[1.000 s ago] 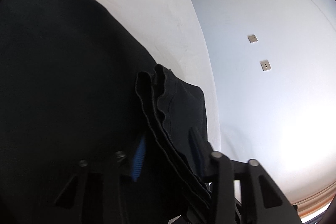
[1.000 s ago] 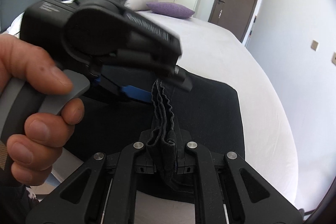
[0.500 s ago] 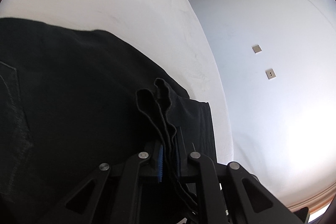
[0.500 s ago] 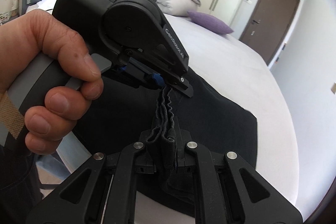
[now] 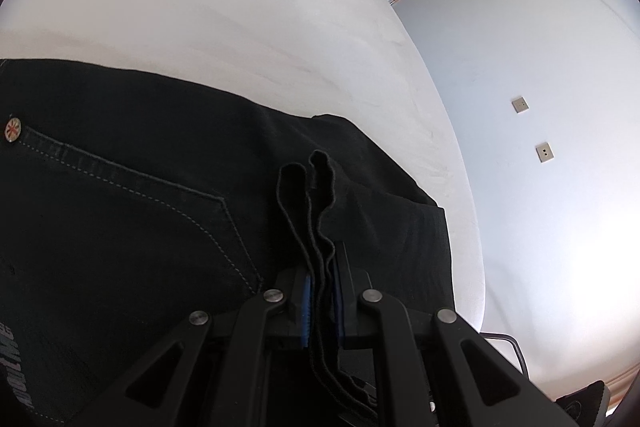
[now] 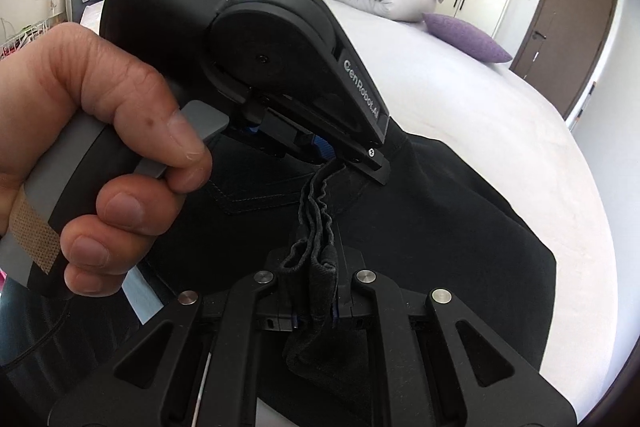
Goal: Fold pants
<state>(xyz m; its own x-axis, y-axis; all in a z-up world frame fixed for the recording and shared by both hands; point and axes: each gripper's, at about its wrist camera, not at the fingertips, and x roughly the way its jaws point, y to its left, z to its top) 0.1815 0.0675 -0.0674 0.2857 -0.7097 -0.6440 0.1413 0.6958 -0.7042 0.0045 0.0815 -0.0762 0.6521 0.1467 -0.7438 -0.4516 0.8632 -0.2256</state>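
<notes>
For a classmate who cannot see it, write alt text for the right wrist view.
Two handheld grippers pinch one bunched hem of black pants above a white bed: the right gripper in the foreground, the left gripper just beyond, in a hand.

The right gripper (image 6: pixel 314 279) pinched a bunched hem of the black pants (image 6: pixel 440 227). At eleven o'clock, the left hand (image 6: pixel 92 147) squeezed the left gripper (image 6: pixel 332 163), clamped on that hem.
</notes>
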